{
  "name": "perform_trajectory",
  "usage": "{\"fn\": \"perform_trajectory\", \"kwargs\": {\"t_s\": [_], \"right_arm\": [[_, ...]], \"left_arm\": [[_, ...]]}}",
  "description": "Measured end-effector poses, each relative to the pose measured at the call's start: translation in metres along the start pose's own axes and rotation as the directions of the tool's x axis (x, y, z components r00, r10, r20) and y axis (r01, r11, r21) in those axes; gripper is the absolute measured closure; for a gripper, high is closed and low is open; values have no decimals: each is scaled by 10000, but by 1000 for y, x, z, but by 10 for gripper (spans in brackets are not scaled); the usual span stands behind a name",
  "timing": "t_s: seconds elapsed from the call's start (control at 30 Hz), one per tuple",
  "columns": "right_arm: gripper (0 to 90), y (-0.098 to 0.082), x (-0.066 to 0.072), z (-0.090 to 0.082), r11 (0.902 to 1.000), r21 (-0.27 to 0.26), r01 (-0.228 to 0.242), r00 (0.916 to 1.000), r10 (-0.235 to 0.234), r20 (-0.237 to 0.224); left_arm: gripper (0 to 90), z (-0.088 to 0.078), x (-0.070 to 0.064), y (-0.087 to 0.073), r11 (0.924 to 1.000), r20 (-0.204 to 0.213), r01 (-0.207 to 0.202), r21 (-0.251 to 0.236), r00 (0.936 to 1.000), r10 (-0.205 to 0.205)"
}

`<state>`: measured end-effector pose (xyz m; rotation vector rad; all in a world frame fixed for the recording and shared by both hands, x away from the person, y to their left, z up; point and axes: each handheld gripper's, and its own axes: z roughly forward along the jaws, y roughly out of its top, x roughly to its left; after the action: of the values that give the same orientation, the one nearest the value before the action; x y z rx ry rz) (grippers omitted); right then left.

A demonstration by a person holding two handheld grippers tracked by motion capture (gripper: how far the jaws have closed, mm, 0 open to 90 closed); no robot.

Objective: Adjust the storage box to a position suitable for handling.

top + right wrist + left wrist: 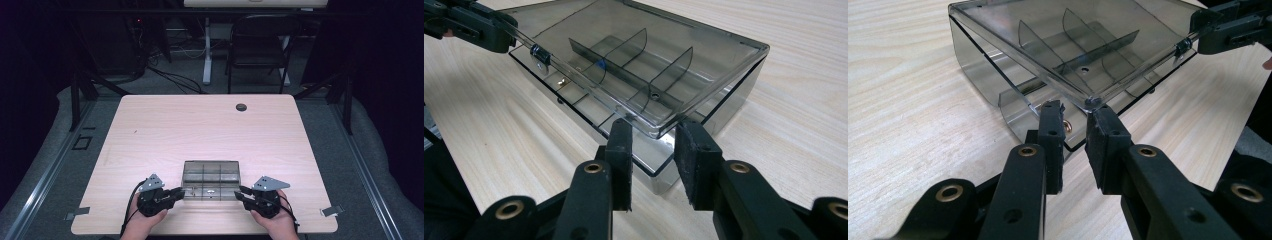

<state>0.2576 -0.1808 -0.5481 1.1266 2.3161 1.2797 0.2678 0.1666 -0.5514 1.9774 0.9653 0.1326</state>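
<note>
A smoky clear compartment box point(211, 172) sits near the table's front edge, its lid point(1088, 45) hinged at the far side and lifted a little off the base. Curved dividers show through the lid point(634, 35). My left gripper point(1075, 112) is shut on the lid's near left corner. My right gripper point(654, 127) grips the near right corner, a jaw against each side of it. In the high view the left gripper point(181, 191) and right gripper point(242, 190) flank the box's front, each held in a hand. The left gripper view also shows the right gripper point(1198, 30) at the far corner.
The light wooden table point(150, 130) has a dark cable hole point(241, 107) near its far edge. A black chair point(260, 45) and a white desk leg point(206, 50) stand beyond it. A small brass part point(1068, 126) sits inside the box's front.
</note>
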Motion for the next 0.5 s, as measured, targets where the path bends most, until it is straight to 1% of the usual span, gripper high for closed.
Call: {"fn": "perform_trajectory", "kwargs": {"t_s": [0.07,0.23,0.4,0.5], "right_arm": [[687,-1,0,1,10000,1,-64,10000,64,-19],[681,-2,0,1,9999,115,-42,10000,42,-48],[666,-4,1,2,9997,231,-3,10000,2,8],[654,-5,1,3,9997,246,-11,10000,10,22]], "left_arm": [[768,0,-1,0,10000,-95,-68,26,9999,68],[762,1,-1,-1,9997,-152,-135,187,9998,138],[739,3,0,-3,9997,-158,26,244,9999,-23],[727,4,0,-3,9995,-144,30,326,9999,-26]]}}
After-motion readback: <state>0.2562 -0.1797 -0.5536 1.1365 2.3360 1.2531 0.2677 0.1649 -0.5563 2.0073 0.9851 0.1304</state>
